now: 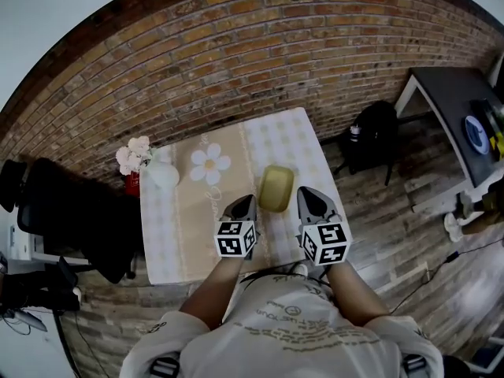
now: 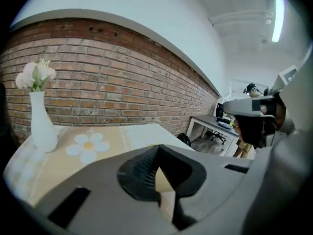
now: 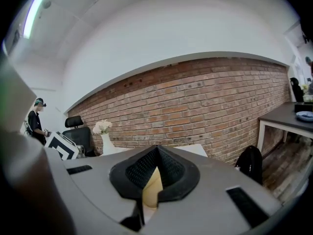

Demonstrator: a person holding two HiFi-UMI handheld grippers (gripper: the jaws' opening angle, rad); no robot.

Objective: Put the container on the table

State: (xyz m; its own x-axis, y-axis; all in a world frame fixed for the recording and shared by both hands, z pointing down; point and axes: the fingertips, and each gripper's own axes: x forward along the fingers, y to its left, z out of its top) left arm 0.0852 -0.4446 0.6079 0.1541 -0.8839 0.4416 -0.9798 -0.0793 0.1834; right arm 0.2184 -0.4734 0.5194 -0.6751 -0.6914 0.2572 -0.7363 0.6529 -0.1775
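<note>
- On a cloth-covered table (image 1: 161,242) before a brick wall (image 1: 260,61), a yellow-green container (image 1: 276,187) lies toward the near edge, between the tips of two hand-held grippers
- Left gripper (image 1: 247,201), jaws closed together with nothing in them, is just beside the container's left side
- Right gripper (image 1: 307,193), jaws likewise pressed together at the tips, is just to its right; a pale yellow surface shows in the gap beneath them
- White vase (image 1: 161,173) of flowers stands near the table's far left corner, well apart

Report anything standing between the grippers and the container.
Nothing visible does. The container lies right between the left gripper and the right gripper; the vase stands apart at the far-left corner of the table.
</note>
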